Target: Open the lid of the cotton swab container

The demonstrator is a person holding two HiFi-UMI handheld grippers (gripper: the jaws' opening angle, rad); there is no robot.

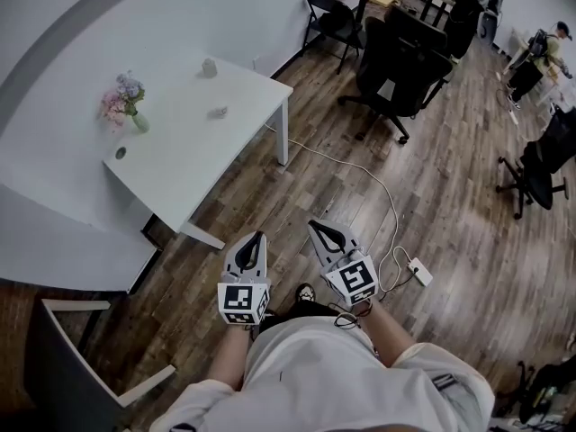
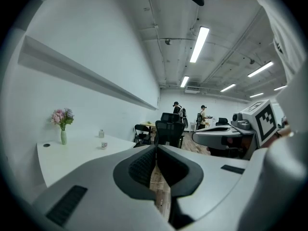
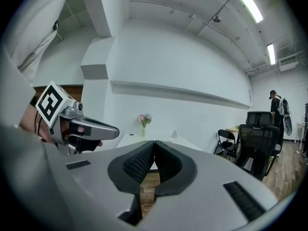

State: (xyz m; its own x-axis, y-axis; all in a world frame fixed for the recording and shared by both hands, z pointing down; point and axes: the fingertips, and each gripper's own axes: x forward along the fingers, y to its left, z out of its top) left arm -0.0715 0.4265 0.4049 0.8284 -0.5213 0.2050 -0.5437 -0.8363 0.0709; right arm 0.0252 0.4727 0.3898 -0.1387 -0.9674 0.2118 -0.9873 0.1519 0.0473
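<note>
Floorboards point(image 1: 450, 205) lie under two closed, near-level hand-held grippers point(image 1: 259, 238) point(image 1: 314, 226).

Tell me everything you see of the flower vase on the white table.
The flower vase is small, slim and pale green, glassy-looking, standing upright on the white table near its wall-side edge. It holds a bunch of pink and lilac flowers with green leaves. Only the tabletop touches it.

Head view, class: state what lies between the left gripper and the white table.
Only bare wooden floor separates left gripper from white table; the head view shows it.
</note>
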